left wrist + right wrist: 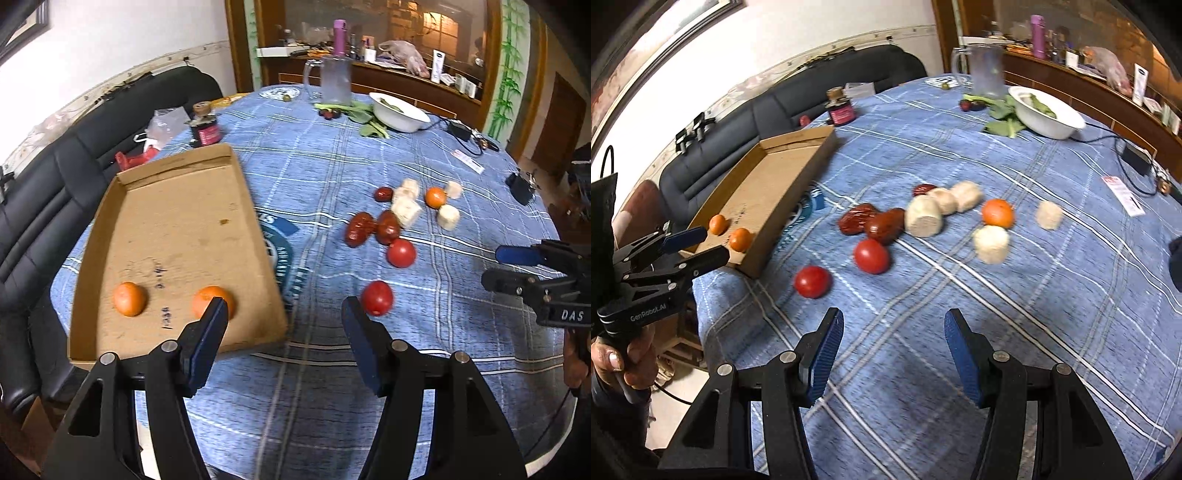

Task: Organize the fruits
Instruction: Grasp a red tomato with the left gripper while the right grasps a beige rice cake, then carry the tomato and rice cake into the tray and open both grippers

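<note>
**Fruit split between tray and cloth, both grippers empty**

Two oranges [129, 299] [213, 301] are seen lying in the cardboard tray [177, 236], near its front edge; a third orange [997, 213] is left on the cloth among pale cylindrical chunks [923, 221]. Two smooth red tomatoes [812, 281] [871, 256] and wrinkled dark-red dates [875, 223] are scattered just right of the tray, dates touching one another.

Left gripper [284, 317] is held low over the table's near edge, jaws spread wide, nothing between them; its left finger overlaps the nearer orange in view. Right gripper [894, 332] is held level above bare cloth, jaws likewise apart and empty, tomatoes just ahead. The left hand [631, 365] is seen wrapped round its handle.

Round table is covered with a blue checked cloth [960, 332]. Farther back: white bowl [1049, 114] with greens, clear mug [986, 70], small dark jar [840, 107]. Black padded sofa [55, 177] is set along the white wall; wooden cabinet behind
</note>
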